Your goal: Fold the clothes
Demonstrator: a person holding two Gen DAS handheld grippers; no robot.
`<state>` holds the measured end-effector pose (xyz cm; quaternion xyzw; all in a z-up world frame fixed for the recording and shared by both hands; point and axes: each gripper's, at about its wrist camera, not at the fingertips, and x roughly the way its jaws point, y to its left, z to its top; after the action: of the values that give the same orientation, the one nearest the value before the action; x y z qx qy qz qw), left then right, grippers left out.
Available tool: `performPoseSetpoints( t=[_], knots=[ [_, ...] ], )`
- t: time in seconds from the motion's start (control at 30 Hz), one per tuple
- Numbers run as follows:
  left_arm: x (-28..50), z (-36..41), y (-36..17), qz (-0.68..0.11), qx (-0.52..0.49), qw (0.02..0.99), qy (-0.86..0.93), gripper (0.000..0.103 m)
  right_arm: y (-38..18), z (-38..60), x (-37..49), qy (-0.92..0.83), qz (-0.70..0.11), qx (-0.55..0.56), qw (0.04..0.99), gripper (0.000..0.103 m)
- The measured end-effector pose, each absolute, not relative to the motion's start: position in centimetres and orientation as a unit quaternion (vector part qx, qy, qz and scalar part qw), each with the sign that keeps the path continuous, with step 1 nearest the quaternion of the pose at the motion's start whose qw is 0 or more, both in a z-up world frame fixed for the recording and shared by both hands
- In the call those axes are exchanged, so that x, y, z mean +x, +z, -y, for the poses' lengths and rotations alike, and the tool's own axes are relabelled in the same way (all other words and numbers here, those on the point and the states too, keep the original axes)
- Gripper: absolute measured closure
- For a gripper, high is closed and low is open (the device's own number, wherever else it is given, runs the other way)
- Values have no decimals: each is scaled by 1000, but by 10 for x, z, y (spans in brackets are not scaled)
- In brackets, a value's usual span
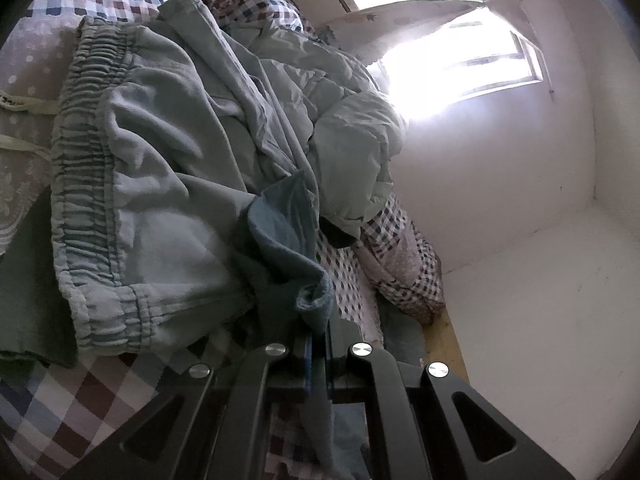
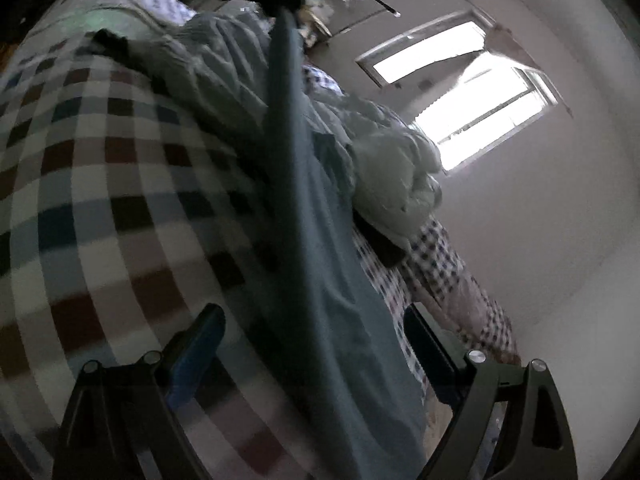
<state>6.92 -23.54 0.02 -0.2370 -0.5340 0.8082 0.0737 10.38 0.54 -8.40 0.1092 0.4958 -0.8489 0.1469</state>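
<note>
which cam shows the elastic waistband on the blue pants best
The left wrist view. The gathered elastic waistband runs in full down the left side there, sharp and well lit. The right wrist view is blurred and shows only a stretched length of the blue pants, no waistband.

Pale blue-green trousers (image 1: 160,184) lie on a bedsheet (image 1: 80,400) checked in white, maroon and blue; a mint quilt (image 1: 352,136), a dotted mauve pillow (image 1: 24,80), white walls (image 1: 520,200).
</note>
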Motion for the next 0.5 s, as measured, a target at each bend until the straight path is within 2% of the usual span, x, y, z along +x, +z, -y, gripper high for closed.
performPoseSetpoints(
  t=[0.23,0.5],
  knots=[
    [71,240,-4,540,-241,73,803,100,-75,-57,59,-868,-460,167,82,10],
    [73,242,-6,545,-244,67,799,100,-81,-164,45,-854,-476,210,-13,10]
  ],
)
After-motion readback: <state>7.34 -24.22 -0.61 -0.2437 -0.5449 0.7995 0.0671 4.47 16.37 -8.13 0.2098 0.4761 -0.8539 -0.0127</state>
